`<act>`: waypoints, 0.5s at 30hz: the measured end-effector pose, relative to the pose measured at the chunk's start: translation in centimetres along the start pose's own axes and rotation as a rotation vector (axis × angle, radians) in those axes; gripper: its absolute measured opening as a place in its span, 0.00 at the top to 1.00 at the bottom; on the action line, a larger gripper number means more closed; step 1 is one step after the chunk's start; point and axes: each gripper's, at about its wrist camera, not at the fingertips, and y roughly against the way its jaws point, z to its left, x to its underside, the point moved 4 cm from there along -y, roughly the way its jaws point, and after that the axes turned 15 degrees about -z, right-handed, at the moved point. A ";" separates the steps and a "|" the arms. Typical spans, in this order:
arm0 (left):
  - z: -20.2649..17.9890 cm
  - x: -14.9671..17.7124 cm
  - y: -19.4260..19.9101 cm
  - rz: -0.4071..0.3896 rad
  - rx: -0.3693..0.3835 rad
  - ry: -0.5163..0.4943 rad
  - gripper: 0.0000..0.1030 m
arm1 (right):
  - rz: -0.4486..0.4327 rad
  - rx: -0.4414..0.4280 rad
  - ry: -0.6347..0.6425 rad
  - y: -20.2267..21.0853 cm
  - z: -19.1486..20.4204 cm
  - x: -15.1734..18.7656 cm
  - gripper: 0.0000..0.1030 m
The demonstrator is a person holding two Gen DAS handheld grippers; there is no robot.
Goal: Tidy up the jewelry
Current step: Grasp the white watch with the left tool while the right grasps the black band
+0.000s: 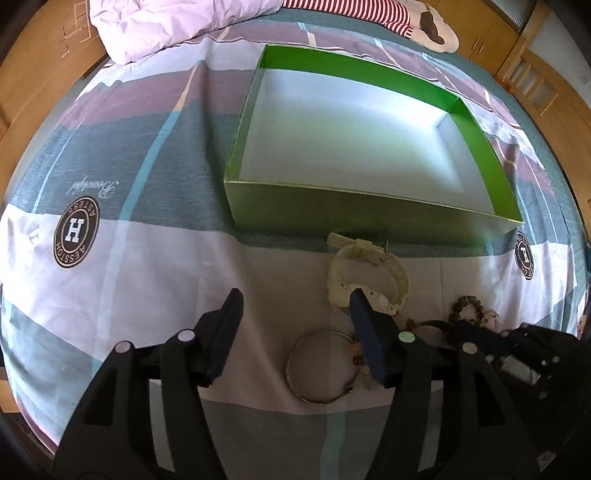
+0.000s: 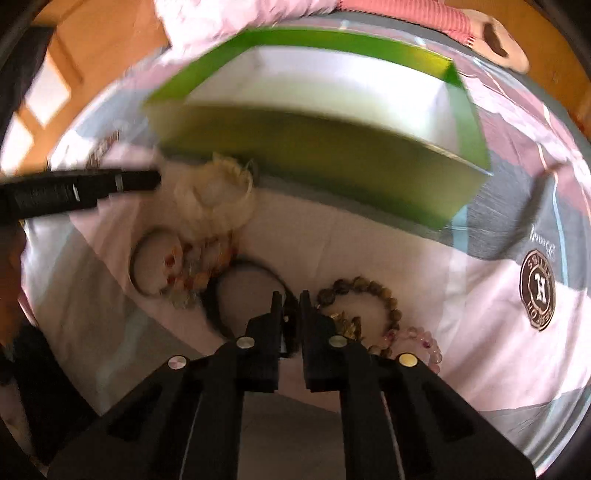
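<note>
Several pieces of jewelry lay in a loose cluster on the bed (image 1: 122, 266), just in front of the near wall of an open green box (image 1: 369, 206) whose pale inside held nothing. The left gripper (image 1: 295, 325) stood partly open above the cluster with nothing between its fingers; a thin metal bangle (image 1: 317, 369) lay flat below the gap, and a cream plastic watch band (image 1: 369, 273) sat just beyond its right fingertip. The right gripper (image 2: 291, 310) had its fingers drawn almost together on the rim of a black band (image 2: 251, 291), and it appeared to have pinched that rim, though blur left the contact unclear. Beside it lay a brown bead bracelet (image 2: 369, 295) and a pink bead bracelet (image 2: 421, 343), touching each other. All of these pieces looked light. The bangle was probably stiff and slippery, best taken across its rim, while the bead strands would likely sag and swing, so a pinch across a few beads seemed wiser. The bed's soft patterned sheet would give under pressure. A lilac quilt (image 1: 177, 26) and a striped stuffed toy (image 1: 388, 14) lay at the far end, with wooden cabinets (image 1: 532, 74) around the room.
</note>
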 end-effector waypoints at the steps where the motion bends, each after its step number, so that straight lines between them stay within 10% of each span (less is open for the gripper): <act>1: 0.1 0.0 -0.2 0.005 0.000 0.005 0.40 | -0.030 0.022 0.002 0.4 -0.3 -0.4 0.91; 10: -1.2 -0.5 -2.7 0.040 0.110 0.089 0.38 | -0.102 0.042 -0.049 1.6 -1.6 -2.0 0.92; 15: -3.1 0.1 -3.9 0.065 0.139 0.025 0.63 | -0.082 0.055 -0.048 1.0 -1.5 -1.3 0.92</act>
